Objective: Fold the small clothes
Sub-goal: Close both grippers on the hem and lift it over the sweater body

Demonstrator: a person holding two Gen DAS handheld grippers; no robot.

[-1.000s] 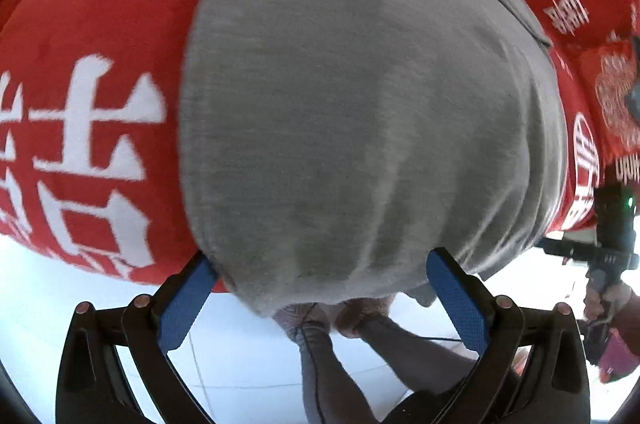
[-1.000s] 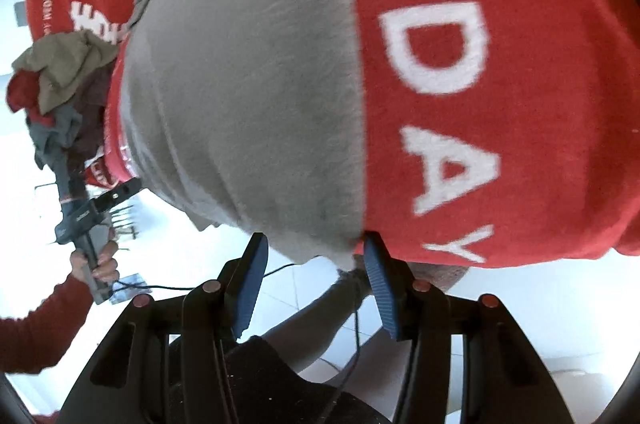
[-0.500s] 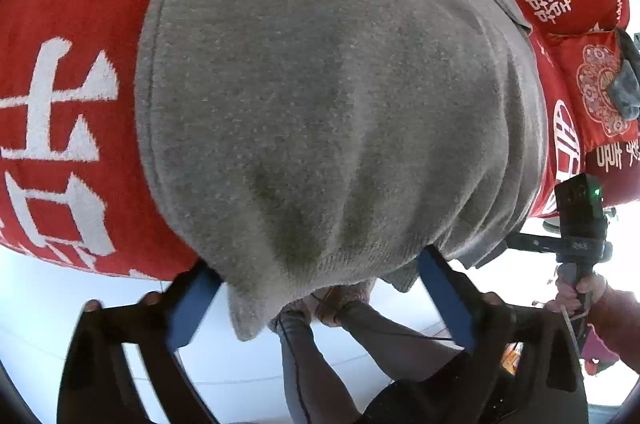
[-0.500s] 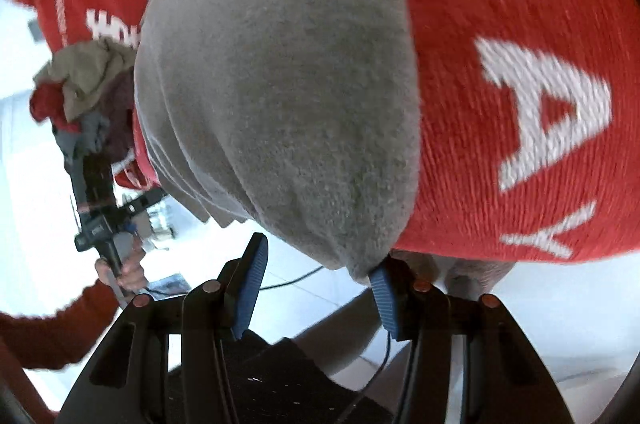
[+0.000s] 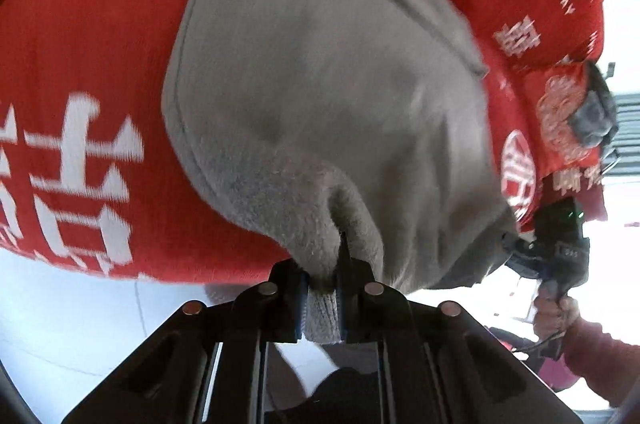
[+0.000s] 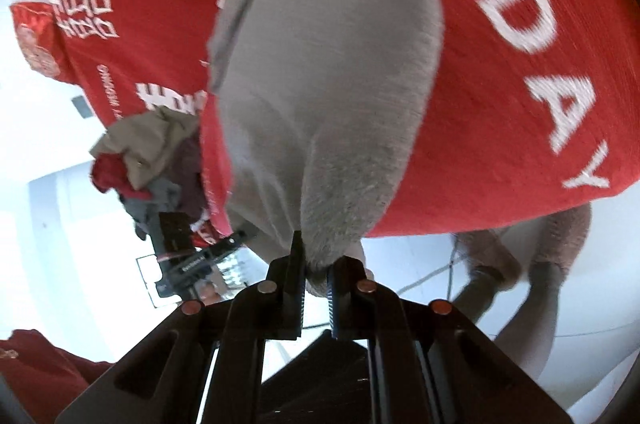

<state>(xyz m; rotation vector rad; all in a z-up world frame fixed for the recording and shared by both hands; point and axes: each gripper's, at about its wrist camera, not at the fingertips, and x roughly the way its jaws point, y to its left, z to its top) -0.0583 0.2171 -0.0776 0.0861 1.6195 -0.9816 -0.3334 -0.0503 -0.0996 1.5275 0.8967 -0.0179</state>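
A grey knit garment [image 5: 328,95] lies on a red cloth with white lettering [image 5: 80,63] that covers the table. My left gripper [image 5: 322,288] is shut on the garment's near corner, and grey fabric bunches between its jaws. In the right wrist view the same grey garment [image 6: 320,83] lies on the red cloth [image 6: 520,63]. My right gripper [image 6: 316,272] is shut on its other near corner. Each gripper shows in the other's view, the right one [image 5: 560,248] and the left one [image 6: 188,252].
A pile of other clothes [image 6: 148,151] in olive, red and grey sits at the cloth's far side, also visible in the left wrist view [image 5: 592,111]. The table's near edge drops to a white floor [image 5: 80,324]. The person's legs [image 6: 540,264] stand below the edge.
Both grippers were open around the garment's near edge and have now closed on its two corners. The fabric has bunched up and lifted slightly at each grip.
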